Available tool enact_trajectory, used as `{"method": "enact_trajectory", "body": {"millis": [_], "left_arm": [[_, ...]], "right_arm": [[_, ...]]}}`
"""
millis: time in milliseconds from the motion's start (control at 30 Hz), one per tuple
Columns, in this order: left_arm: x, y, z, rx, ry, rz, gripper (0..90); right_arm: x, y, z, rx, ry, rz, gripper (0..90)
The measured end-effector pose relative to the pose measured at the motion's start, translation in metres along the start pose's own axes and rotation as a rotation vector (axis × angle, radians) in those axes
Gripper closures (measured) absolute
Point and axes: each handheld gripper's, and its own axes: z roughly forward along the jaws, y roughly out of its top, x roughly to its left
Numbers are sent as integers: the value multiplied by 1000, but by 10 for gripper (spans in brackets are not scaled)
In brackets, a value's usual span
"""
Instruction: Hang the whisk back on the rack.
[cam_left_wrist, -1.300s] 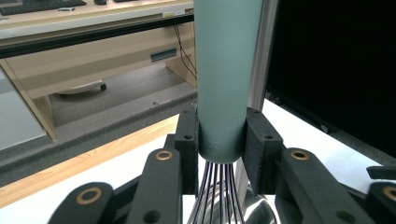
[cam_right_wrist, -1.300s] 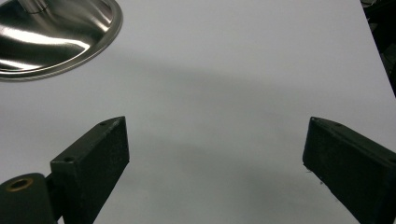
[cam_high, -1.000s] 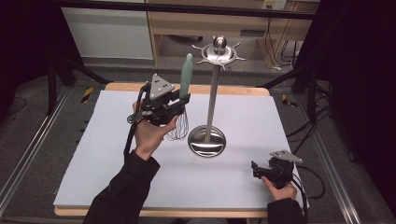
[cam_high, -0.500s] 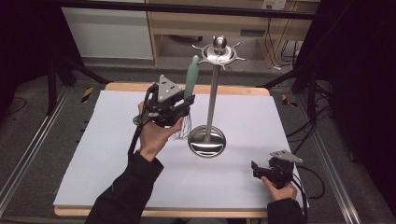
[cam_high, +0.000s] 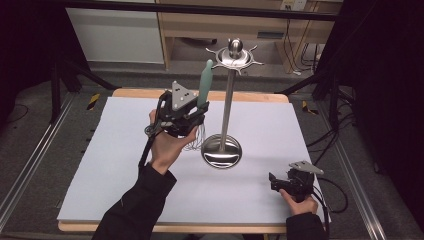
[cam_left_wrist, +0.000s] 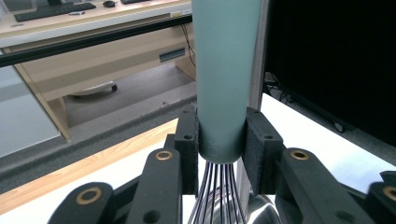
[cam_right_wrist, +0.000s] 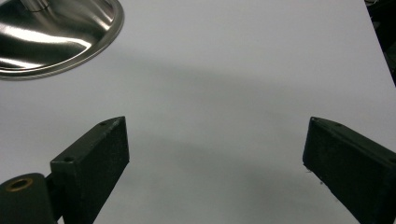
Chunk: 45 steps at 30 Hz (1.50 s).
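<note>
**Gripping a whisk beside the steel stand**

Raised above the white table (cam_high: 115, 165), the left gripper (cam_high: 192, 120) clamps a green-handled whisk (cam_left_wrist: 223, 79) upright, just left of the utensil stand (cam_high: 227, 100). Near the table's front right corner, the right gripper (cam_high: 280, 182) rests, jaws wide apart.

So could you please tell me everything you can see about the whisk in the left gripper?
The whisk has a smooth, matte, pale green handle, round and slightly tapered, that looks like plastic or silicone. Thin metal wires fan out of its lower end. It is held nearly upright, handle up and wires down, above the white table, just left of the steel stand. The left gripper is shut on the bottom of the handle, one black jaw on each side. Whether the wires touch the table I cannot tell.
</note>
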Motion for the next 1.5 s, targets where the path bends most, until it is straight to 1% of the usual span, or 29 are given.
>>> {"method": "enact_trajectory", "body": {"millis": [167, 200, 233, 300, 333, 367, 467, 533, 633, 667, 733, 833, 867, 900, 967, 1033, 1167, 1267, 1333, 1367, 1500], "left_arm": [[1, 0, 2, 2, 2, 5, 689], [1, 0, 1, 0, 2, -1, 689], [3, 0, 1, -1, 2, 1, 689], [7, 1, 1, -6, 2, -13, 689], [11, 1, 1, -11, 10, -17, 689], [13, 1, 1, -12, 1, -28, 688], [21, 4, 2, -14, 2, -27, 689], [25, 5, 4, -16, 1, -27, 689], [33, 7, 10, -16, -2, -36, 689], [35, 8, 13, -17, -11, -42, 688], [41, 8, 19, -9, -15, -48, 689], [49, 8, 29, 3, -39, -68, 689], [50, 8, 31, 4, -39, -70, 689], [51, 8, 35, 8, -34, -63, 688], [53, 8, 39, 13, -24, -61, 689], [54, 8, 43, 12, -27, -67, 688], [55, 10, 47, 13, -23, -60, 688], [54, 12, 48, 4, -32, -72, 689], [52, 15, 48, 3, -29, -65, 689], [51, 15, 48, -6, -27, -71, 688], [48, 18, 46, -13, -30, -60, 689]], "right_arm": [[0, 0, 0, 0, 1, 2, 76], [0, 0, 0, -1, 2, 5, 76], [0, 0, 0, 0, 1, 0, 76], [0, 0, -1, -2, 1, -1, 76], [0, 0, -1, -2, 0, 1, 76], [0, 0, -1, -3, 0, 3, 76], [-1, 0, 0, -1, 1, -1, 76], [0, 0, -1, -2, 3, 4, 75], [-1, 0, -1, -2, 0, 2, 75], [-1, 0, -1, -1, 0, 3, 75], [-1, 0, -1, 0, 0, 2, 75], [-2, 0, 0, -3, 3, 4, 75], [-2, 0, -1, -2, 3, 8, 75], [-2, 0, -1, -2, 3, 10, 75], [-2, 0, 0, -1, 3, 9, 75], [-2, 0, 0, -1, 3, 10, 75], [-2, 0, 0, 1, 7, 13, 75], [-2, 0, -1, 1, 4, 12, 75], [-2, 0, -1, 1, 5, 13, 75], [-2, 0, -1, -1, 6, 14, 75], [-2, 0, -1, -1, 6, 16, 75]]}}
